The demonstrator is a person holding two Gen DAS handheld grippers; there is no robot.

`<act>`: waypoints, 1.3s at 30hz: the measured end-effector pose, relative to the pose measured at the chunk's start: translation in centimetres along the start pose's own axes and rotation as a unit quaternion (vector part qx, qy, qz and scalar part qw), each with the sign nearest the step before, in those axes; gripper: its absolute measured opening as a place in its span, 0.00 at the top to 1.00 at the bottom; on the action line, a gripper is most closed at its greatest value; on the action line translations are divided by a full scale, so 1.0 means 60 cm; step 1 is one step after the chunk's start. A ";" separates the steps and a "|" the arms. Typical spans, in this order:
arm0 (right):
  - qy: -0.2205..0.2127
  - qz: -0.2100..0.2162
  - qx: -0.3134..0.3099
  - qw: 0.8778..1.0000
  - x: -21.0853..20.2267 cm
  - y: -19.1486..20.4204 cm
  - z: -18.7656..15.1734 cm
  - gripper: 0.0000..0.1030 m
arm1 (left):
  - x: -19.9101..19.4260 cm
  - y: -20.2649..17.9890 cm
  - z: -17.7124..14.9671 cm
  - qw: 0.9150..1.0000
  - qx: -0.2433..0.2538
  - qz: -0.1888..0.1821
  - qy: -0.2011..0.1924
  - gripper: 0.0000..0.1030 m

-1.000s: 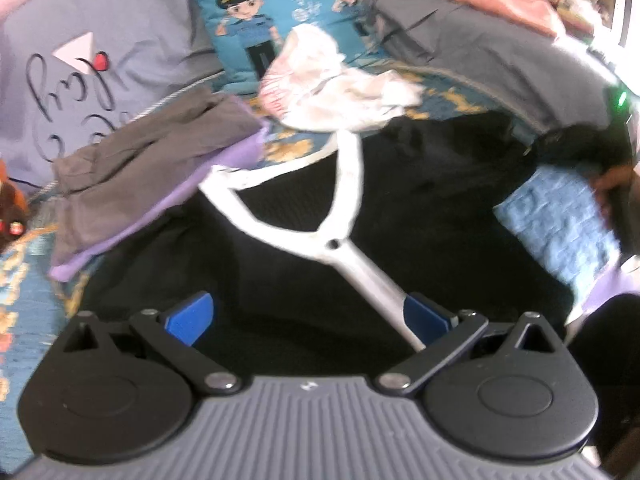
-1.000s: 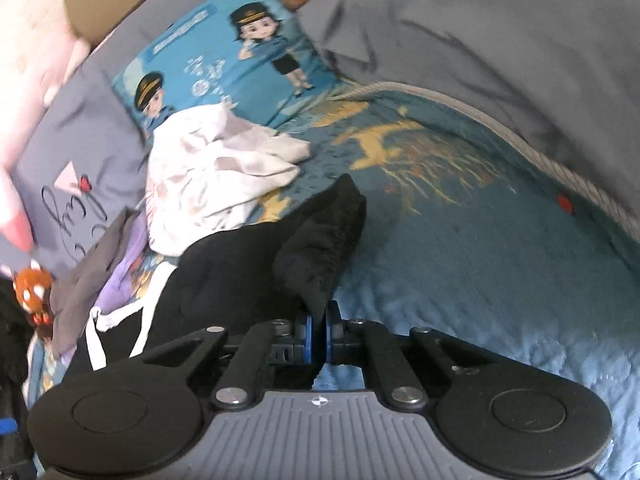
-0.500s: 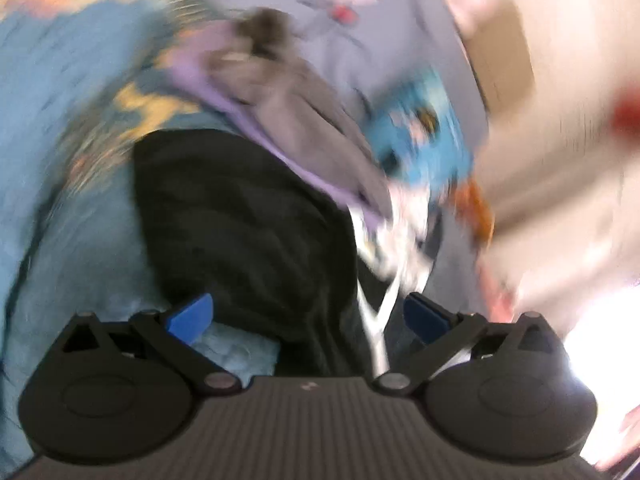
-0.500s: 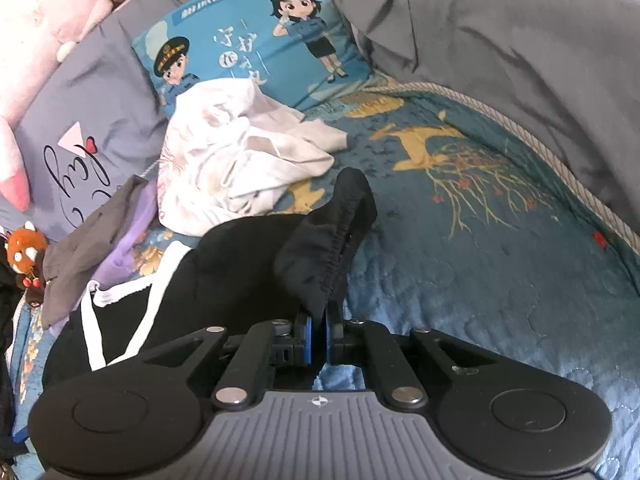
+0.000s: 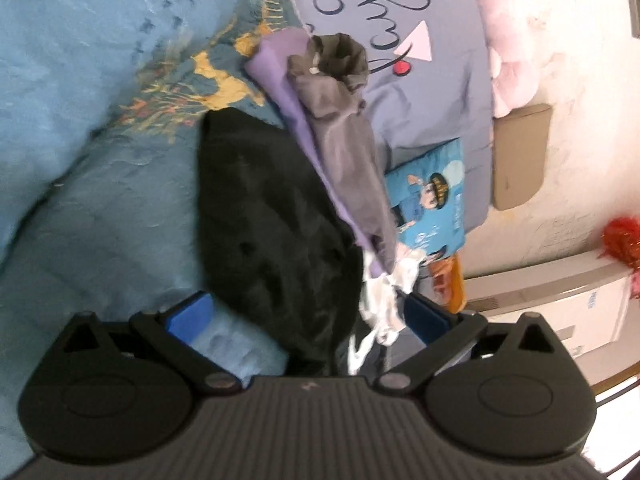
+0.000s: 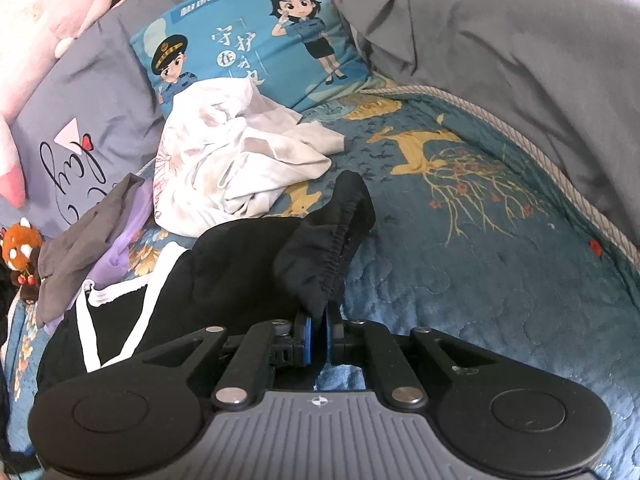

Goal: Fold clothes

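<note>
A black garment with white stripes (image 6: 224, 272) lies spread on the blue quilt (image 6: 480, 260). My right gripper (image 6: 318, 334) is shut on its gathered elastic edge, which stands up in a fold above the blue pads. The left wrist view is rolled on its side. There my left gripper (image 5: 308, 314) stands open low over the other end of the black garment (image 5: 272, 216). The cloth and a white stripe run between the wide-apart pads (image 5: 190, 312), which do not press on them.
A crumpled white garment (image 6: 240, 152) lies behind the black one. A grey and purple pile of clothes (image 6: 92, 236) sits to its left. A cartoon pillow (image 6: 256, 40), a grey pillow with script (image 6: 80, 140) and a grey duvet (image 6: 520, 60) line the back.
My left gripper has swung away from the white stripes, rolled onto its side and come down at the garment's other end. The right gripper has kept its grip and barely moved.
</note>
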State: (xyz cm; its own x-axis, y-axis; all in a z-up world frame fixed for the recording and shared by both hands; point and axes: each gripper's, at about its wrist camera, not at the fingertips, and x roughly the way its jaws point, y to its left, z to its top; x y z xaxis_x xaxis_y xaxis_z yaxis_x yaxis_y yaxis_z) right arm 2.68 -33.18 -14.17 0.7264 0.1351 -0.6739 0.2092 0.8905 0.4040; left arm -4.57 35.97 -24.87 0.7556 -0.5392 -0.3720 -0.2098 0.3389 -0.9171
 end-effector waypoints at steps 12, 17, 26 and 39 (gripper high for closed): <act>0.004 -0.003 0.015 1.000 0.005 -0.012 -0.011 0.94 | 0.063 -0.001 0.043 0.998 -0.027 0.010 -0.054 0.00; 0.005 0.010 0.022 1.000 0.005 -0.014 -0.014 0.94 | 0.080 -0.019 0.036 0.996 -0.005 0.033 -0.080 0.02; -0.003 0.013 0.053 0.998 -0.006 -0.025 -0.010 0.94 | 0.115 -0.096 0.022 0.992 0.069 0.100 -0.036 0.95; -0.021 0.024 0.104 0.994 -0.014 -0.014 -0.001 0.94 | 0.156 -0.296 -0.054 0.915 0.331 0.225 -0.045 0.97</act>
State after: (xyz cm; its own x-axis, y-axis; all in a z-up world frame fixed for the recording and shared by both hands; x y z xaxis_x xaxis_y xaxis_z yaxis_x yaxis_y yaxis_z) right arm 1.90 -34.00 -13.98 0.7650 0.1525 -0.6257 0.3011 0.7742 0.5568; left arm 4.25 22.42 -12.54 0.7397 -0.1738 -0.6501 -0.1139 0.9198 -0.3755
